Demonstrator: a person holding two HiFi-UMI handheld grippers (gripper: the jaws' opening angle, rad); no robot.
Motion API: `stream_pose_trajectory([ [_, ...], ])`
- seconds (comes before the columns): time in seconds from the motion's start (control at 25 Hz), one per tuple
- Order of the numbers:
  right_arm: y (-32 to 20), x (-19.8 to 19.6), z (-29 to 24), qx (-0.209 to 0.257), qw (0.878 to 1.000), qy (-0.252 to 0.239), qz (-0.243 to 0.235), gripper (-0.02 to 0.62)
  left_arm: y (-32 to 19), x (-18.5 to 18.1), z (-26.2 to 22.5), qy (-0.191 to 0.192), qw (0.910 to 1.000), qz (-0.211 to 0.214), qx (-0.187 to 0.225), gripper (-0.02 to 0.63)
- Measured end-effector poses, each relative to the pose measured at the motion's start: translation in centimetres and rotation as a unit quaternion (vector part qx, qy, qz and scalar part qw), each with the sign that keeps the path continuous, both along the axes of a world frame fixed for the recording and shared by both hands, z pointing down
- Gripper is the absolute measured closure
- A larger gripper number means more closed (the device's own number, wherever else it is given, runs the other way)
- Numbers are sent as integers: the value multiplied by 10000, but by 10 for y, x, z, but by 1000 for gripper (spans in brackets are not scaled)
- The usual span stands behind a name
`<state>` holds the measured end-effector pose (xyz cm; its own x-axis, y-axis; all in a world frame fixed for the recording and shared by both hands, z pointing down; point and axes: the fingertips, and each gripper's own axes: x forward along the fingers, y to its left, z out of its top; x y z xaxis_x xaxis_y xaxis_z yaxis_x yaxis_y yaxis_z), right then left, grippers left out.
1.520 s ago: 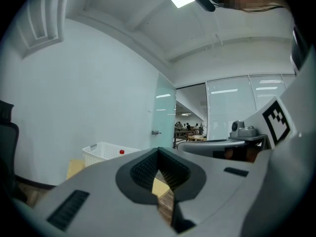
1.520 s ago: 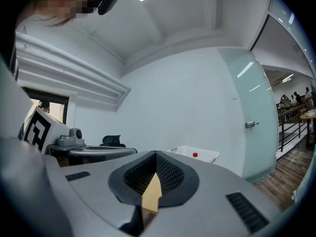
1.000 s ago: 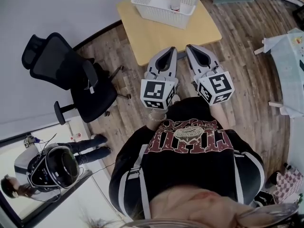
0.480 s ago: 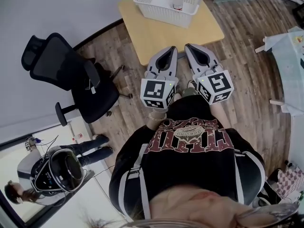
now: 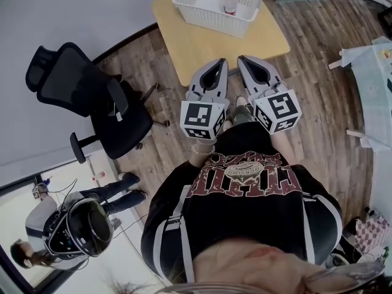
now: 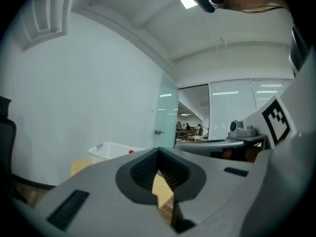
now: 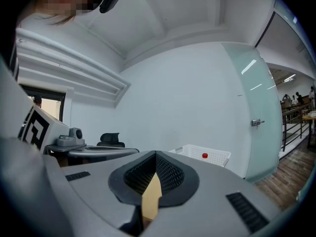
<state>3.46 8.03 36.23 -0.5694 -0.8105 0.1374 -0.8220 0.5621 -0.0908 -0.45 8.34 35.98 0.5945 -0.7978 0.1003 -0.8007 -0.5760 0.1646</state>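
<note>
In the head view I hold both grippers side by side in front of my chest, pointing at a low wooden table (image 5: 211, 45). The left gripper (image 5: 215, 64) and the right gripper (image 5: 245, 60) are both shut with nothing between their jaws. On the table stands a white basket (image 5: 205, 16) holding a bottle with a red cap (image 5: 231, 1). The left gripper view shows its shut jaws, left gripper (image 6: 158, 150), with the basket (image 6: 111, 150) beyond. In the right gripper view the right gripper (image 7: 155, 153) is shut too, the basket (image 7: 195, 152) and red cap (image 7: 204, 156) lying ahead.
A black office chair (image 5: 92, 103) stands on the wood floor left of the table. Another person (image 5: 73, 225) is at the lower left. A light-covered table (image 5: 380, 72) is at the right edge. A frosted glass door (image 7: 256, 117) is to the right of the white wall.
Both gripper views have drifted slightly, so the basket sits a little further right in them. In the head view the table and basket have shifted slightly up. Both grippers stay shut.
</note>
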Motion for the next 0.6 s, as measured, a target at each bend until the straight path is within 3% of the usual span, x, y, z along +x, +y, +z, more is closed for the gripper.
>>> stream_pose_trajectory([
  [0.6, -60, 20, 2, -54, 9998, -84, -147, 578, -59, 18, 2, -54, 9998, -161, -66, 560],
])
